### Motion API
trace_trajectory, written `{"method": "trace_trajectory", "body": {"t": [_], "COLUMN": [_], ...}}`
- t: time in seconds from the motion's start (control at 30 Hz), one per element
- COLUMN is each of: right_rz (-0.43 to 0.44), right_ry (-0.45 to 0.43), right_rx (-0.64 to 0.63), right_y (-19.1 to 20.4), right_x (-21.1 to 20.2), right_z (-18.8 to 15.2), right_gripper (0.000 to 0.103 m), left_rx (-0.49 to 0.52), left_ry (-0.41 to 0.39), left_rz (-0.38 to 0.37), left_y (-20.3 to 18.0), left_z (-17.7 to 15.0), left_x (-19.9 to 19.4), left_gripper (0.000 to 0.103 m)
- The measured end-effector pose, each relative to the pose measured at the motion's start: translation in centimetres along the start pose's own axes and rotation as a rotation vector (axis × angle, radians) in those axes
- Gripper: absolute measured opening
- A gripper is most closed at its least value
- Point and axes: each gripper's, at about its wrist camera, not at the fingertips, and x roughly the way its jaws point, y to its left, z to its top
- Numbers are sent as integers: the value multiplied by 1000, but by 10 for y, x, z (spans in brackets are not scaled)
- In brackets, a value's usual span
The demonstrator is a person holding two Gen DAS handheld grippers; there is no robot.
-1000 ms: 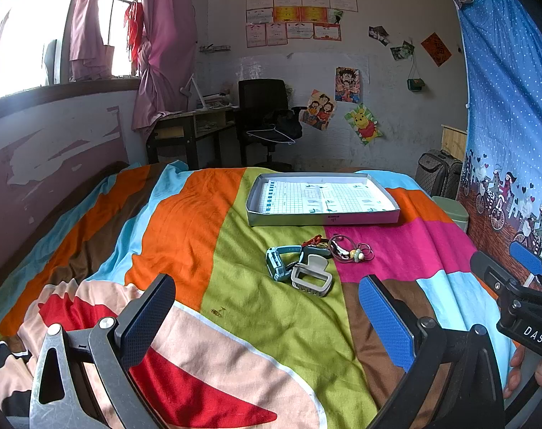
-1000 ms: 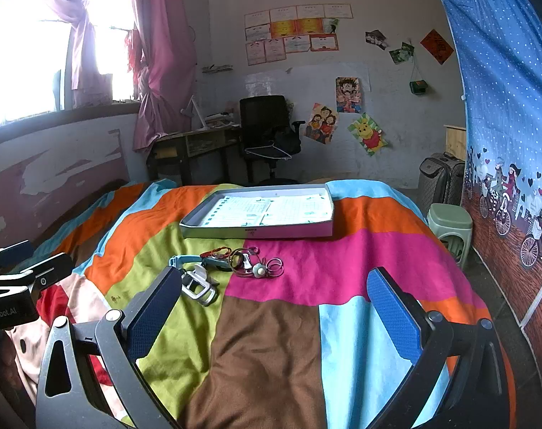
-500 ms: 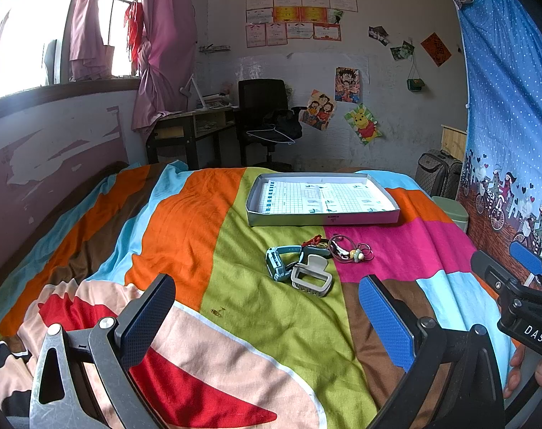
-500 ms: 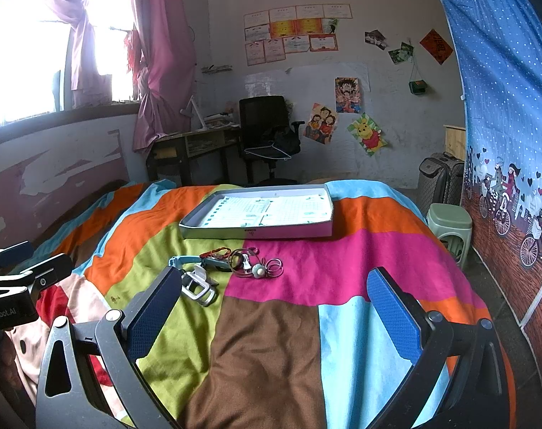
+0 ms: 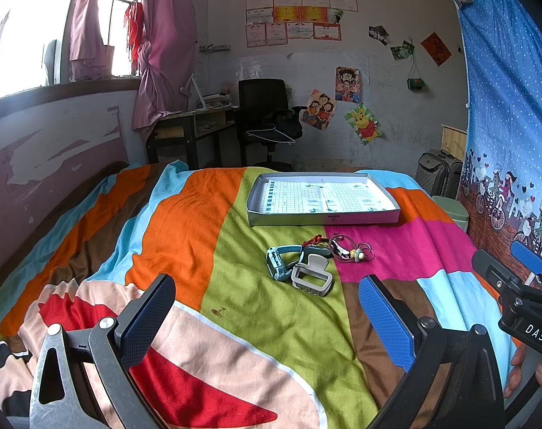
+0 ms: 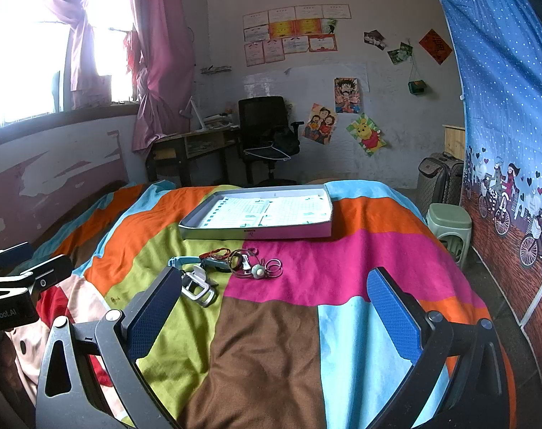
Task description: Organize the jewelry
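We hold both grippers over the near end of the bed (image 5: 185, 221), jaws wide apart and empty on each. The jewelry pile (image 5: 319, 261) lies mid-bed, ahead of us, just short of the shallow tray (image 5: 322, 218) beyond it. From the left gripper (image 5: 267, 307) the pile sits nearly dead ahead; from the right gripper (image 6: 274, 307) it lies ahead and slightly left. The pile runs left to right, hair clip (image 5: 312, 279) nearest, so we judge the left gripper has the straighter line in.
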Motion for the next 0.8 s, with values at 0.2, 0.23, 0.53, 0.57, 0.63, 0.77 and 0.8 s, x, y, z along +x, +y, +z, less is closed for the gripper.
{"method": "trace_trajectory", "body": {"t": [0.2, 0.23, 0.53, 0.57, 0.63, 0.77, 0.8], "right_rz": [0, 0, -1, -2, -1, -8, -14], "right_ry": [-1, -1, -1, -1, -1, 0, 1], "right_rx": [0, 1, -1, -1, -1, 3, 3], "right_y": [0, 1, 0, 0, 2, 6, 3], "right_x": [0, 0, 0, 0, 0, 0, 1], "right_z": [0, 0, 0, 0, 0, -3, -1], "right_gripper": [102, 102, 102, 102, 102, 102, 102], "left_rx": [1, 0, 0, 0, -1, -2, -4], "left_ry": [0, 0, 1, 1, 2, 4, 7], "left_rz": [0, 0, 1, 0, -1, -3, -5], "left_y": [-1, -1, 0, 0, -1, -1, -3], "left_z": [0, 0, 0, 0, 0, -1, -2], "left_x": [0, 0, 0, 0, 0, 0, 1], "left_gripper": [103, 103, 103, 103, 103, 103, 103]}}
